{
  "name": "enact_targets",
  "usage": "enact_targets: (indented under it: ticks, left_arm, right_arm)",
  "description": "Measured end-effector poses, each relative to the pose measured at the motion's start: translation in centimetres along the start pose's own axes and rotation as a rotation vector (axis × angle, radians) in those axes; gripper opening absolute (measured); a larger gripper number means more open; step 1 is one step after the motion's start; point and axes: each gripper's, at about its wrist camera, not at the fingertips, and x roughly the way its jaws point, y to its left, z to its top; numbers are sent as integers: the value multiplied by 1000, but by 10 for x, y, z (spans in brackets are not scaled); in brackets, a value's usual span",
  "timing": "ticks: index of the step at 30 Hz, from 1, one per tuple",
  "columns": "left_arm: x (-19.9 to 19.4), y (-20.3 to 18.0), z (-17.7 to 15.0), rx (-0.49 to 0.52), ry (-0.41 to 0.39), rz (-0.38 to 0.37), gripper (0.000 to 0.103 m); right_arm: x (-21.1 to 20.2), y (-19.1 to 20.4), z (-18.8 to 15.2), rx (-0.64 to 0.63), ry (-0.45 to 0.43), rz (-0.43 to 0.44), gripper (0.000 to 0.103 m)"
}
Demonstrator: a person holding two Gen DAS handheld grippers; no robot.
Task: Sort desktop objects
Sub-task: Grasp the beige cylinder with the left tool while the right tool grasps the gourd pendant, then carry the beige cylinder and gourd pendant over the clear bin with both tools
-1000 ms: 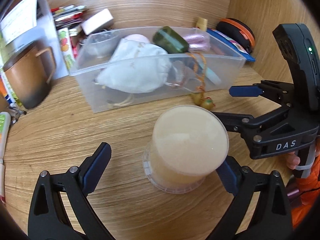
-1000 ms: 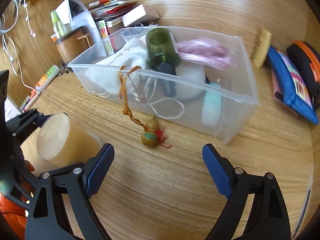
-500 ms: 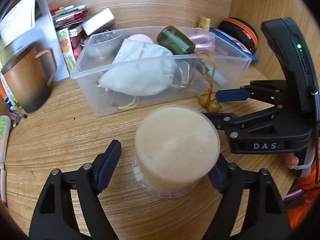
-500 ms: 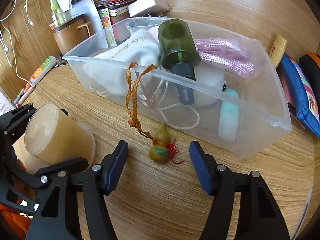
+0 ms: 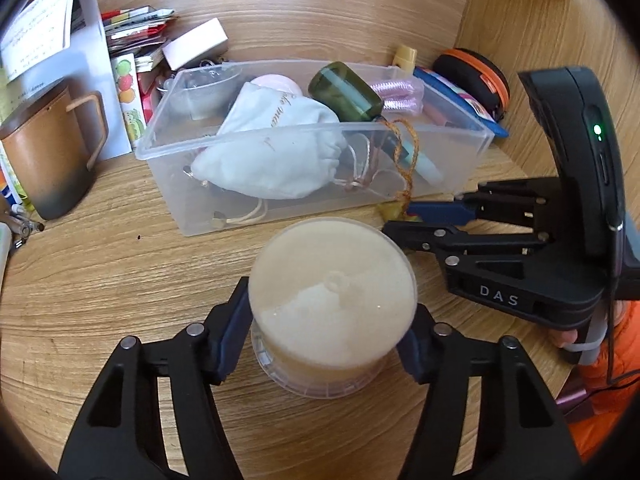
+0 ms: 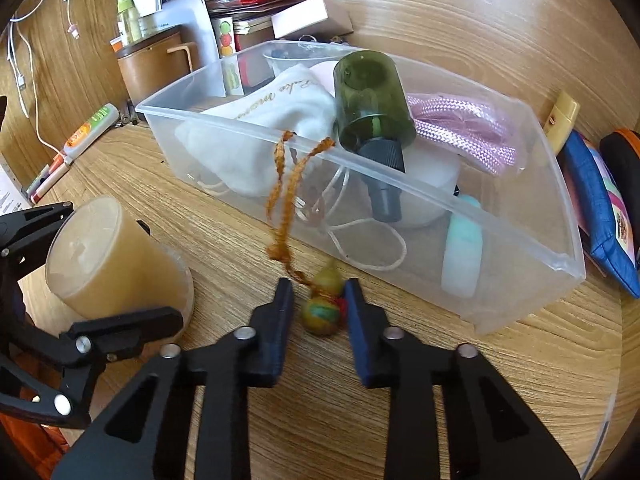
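My left gripper point(image 5: 326, 334) is shut on a beige round container point(image 5: 332, 292) that stands upside down on its clear lid on the desk; it also shows in the right wrist view point(image 6: 108, 260). My right gripper point(image 6: 318, 300) has its jaws narrowed around a small gourd charm point(image 6: 322, 308) on the desk, the right pad touching it, a small gap on the left. The charm's orange cord point(image 6: 288, 184) hangs over the front wall of the clear plastic bin point(image 6: 520, 248). The bin point(image 5: 168, 184) holds a white pouch point(image 5: 272, 156), a green bottle point(image 6: 370, 100) and pink rope point(image 6: 460, 128).
A brown mug point(image 5: 48, 160) stands left of the bin, with papers and a white box point(image 5: 196, 42) behind. A blue pouch point(image 6: 600, 216) and an orange-rimmed black case point(image 5: 476, 76) lie right of the bin. Pens point(image 6: 52, 172) and cables lie at far left. Wooden walls enclose the back and right.
My left gripper's jaws closed onto the beige container. My right gripper moved forward to the gourd charm and its jaws narrowed around it.
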Motion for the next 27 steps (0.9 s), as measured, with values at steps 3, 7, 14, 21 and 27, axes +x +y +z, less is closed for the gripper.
enact_targets:
  ticks: [3, 7, 14, 21, 27]
  left_arm:
    - [-2, -3, 0, 0, -6, 8, 58]
    - [0, -5, 0, 6, -8, 21, 58]
    - [-5, 3, -2, -29, -10, 34, 58]
    - [-18, 8, 4, -48, -42, 48, 58]
    - [-29, 10, 13, -50, -82, 65, 58]
  right_arm:
    - [-2, -1, -1, 16, -5, 17, 18]
    - [-11, -3, -5, 27, -31, 38, 18]
    - [-31, -4, -11, 49, -84, 73, 18]
    - [-53, -10, -7, 69, -135, 100, 18]
    - [-67, -11, -6, 70, -174, 114, 18]
